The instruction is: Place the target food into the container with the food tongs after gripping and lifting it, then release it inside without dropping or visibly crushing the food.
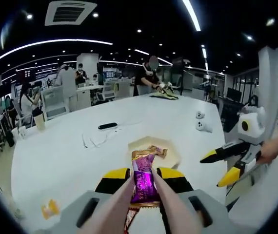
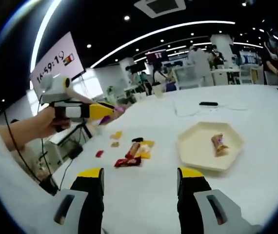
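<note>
- The purple snack (image 1: pixel 145 184) is pinched between the two pink tongs (image 1: pixel 113 208) that run up from your left hand-held gripper (image 1: pixel 144 174); its gold crimped end points toward the tray.
- That snack hangs over the near edge of the cream hexagonal tray (image 1: pixel 174 155), off the bench (image 1: pixel 61 161); the tray's floor shows pale beyond it.
- Your left hand-held gripper is pressed on the tongs, its yellow-tipped jaws close on either side of the two arms.
- In the right gripper view the same tray (image 2: pixel 197 146) lies on the bench (image 2: pixel 256 112) to the right, with one small wrapped snack (image 2: pixel 219 144) inside it, right of centre.
- Left of the tray sits a loose heap of snacks (image 2: pixel 131 155): red and yellow wrappers touching, with smaller bits scattered nearby toward the far left.
- Your right hand-held gripper (image 2: pixel 140 183) is spread wide, nothing between its jaws, low over bare bench near the heap.
- In the left gripper view, the right hand-held gripper (image 1: pixel 227 168) comes in from the right, jaws apart, beside the tray.
- Farther off on the bench lie a black remote-like bar (image 1: pixel 108 126) with a thin cable (image 1: pixel 97 141), and two small white items (image 1: pixel 202 124) well apart from the tray.
- People sit and stand at desks beyond the bench.
</note>
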Demonstrator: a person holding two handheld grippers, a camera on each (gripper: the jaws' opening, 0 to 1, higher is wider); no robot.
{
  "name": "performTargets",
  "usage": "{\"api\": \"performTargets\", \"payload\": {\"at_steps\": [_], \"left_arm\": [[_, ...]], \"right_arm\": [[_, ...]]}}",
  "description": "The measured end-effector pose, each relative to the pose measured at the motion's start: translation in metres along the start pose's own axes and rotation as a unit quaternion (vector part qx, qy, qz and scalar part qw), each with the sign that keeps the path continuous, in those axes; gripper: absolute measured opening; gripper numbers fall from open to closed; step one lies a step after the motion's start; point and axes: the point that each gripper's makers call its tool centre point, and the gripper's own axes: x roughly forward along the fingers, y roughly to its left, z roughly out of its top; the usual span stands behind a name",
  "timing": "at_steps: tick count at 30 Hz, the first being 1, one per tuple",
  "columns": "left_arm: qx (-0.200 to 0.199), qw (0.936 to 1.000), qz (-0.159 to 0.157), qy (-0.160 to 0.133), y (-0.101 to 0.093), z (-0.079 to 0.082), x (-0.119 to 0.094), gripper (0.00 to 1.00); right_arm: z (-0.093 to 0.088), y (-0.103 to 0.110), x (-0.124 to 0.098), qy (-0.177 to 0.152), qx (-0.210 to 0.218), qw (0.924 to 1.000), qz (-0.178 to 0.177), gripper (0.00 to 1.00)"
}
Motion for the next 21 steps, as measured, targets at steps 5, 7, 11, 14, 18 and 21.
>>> {"api": "performTargets", "payload": {"at_steps": [5, 7, 11, 14, 18, 21], "left_arm": [[0.004, 1.0, -0.006, 0.001, -0.003, 0.003, 0.004, 0.2], [0.004, 1.0, -0.009, 0.0, -0.005, 0.005, 0.005, 0.2], [0.008, 0.9999, -0.012, -0.002, -0.005, 0.011, 0.01, 0.2], [0.008, 0.9998, -0.016, -0.006, -0.006, 0.015, 0.013, 0.2], [0.011, 0.9997, -0.023, -0.006, -0.009, 0.02, 0.016, 0.2], [0.047, 0.9986, -0.023, 0.007, -0.014, 0.019, 0.021, 0.2]], "right_arm": [[0.0, -0.001, -0.002, -0.005, 0.005, 1.0, -0.003, 0.61], [0.0, -0.001, -0.003, -0.007, 0.006, 0.9999, -0.004, 0.61], [-0.001, 0.0, -0.004, -0.009, 0.008, 0.9999, -0.007, 0.61], [-0.001, -0.001, -0.004, -0.01, 0.01, 0.9998, -0.011, 0.61], [0.002, -0.003, -0.005, -0.017, 0.015, 0.9996, -0.016, 0.61], [0.004, -0.005, -0.006, -0.021, 0.019, 0.9994, -0.019, 0.61]]}}
